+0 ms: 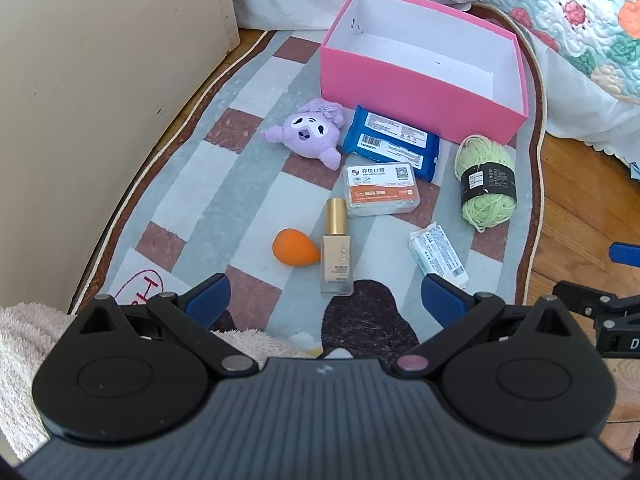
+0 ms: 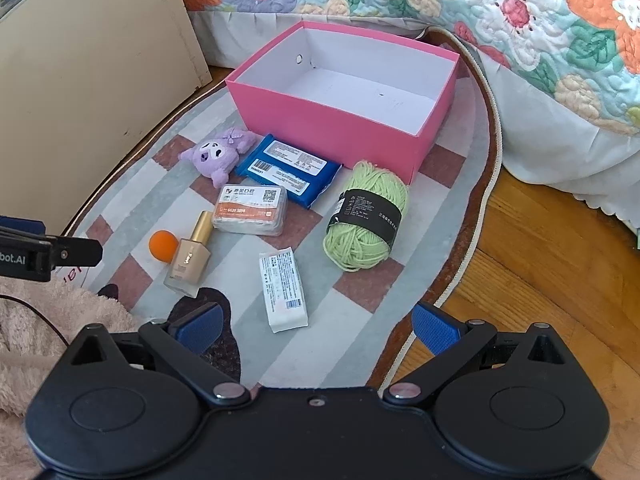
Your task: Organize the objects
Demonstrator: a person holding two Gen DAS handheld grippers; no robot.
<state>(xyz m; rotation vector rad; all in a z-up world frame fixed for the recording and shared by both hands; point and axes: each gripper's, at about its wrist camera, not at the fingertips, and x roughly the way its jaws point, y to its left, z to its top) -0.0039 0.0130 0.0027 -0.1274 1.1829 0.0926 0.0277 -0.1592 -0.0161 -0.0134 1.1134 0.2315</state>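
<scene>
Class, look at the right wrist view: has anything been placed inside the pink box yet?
No, the pink box shows only its bare white floor, and the yarn ball and other items lie on the rug outside it.

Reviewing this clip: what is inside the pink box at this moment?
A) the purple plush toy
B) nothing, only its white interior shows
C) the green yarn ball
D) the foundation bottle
B: the pink box shows only its bare white floor and walls, while the green yarn ball, the purple plush toy and the foundation bottle all lie on the rug in front of it.
</scene>
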